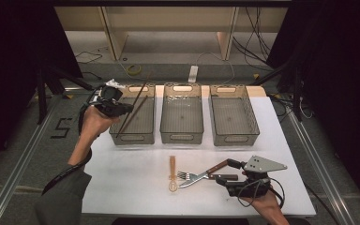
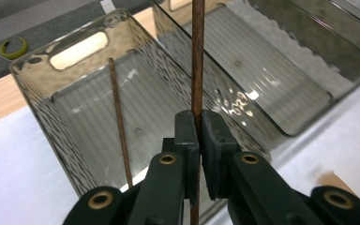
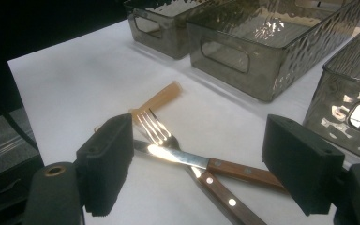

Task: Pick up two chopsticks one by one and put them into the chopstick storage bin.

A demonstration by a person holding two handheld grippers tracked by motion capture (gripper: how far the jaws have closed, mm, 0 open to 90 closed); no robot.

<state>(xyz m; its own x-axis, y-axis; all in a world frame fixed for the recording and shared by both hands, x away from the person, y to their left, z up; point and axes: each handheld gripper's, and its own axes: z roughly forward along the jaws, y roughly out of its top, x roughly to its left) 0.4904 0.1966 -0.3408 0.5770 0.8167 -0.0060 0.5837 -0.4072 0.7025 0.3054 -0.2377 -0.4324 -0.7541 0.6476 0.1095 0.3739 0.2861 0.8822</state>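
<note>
Gripping a brown chopstick [image 2: 198, 61], the left gripper [image 1: 122, 108] is hovering over the left bin [image 1: 133, 136], its fingers [image 2: 186, 136] clenched tight on the stick. That chopstick is running long past the fingertips, slanting out over the bin's far rim, while a second chopstick [image 2: 120, 122] is already leaning inside the same bin. The left forearm is reaching in from the near left, wrist raised above the bin's left wall. So the drop point is lying right below those fingers, and the left hand is clearly the nearer one.

Moving right, the middle bin [image 1: 182, 136] and the right bin [image 1: 234, 136] are sitting bare. On the white counter [image 1: 122, 183], a pale spoon [image 1: 172, 173] is lying beside a fork [image 3: 157, 131] crossed with a knife [image 3: 178, 157]. The right gripper [image 1: 227, 171] is resting low, fingers [image 3: 105, 164] released, straddling the wooden handles.
</note>
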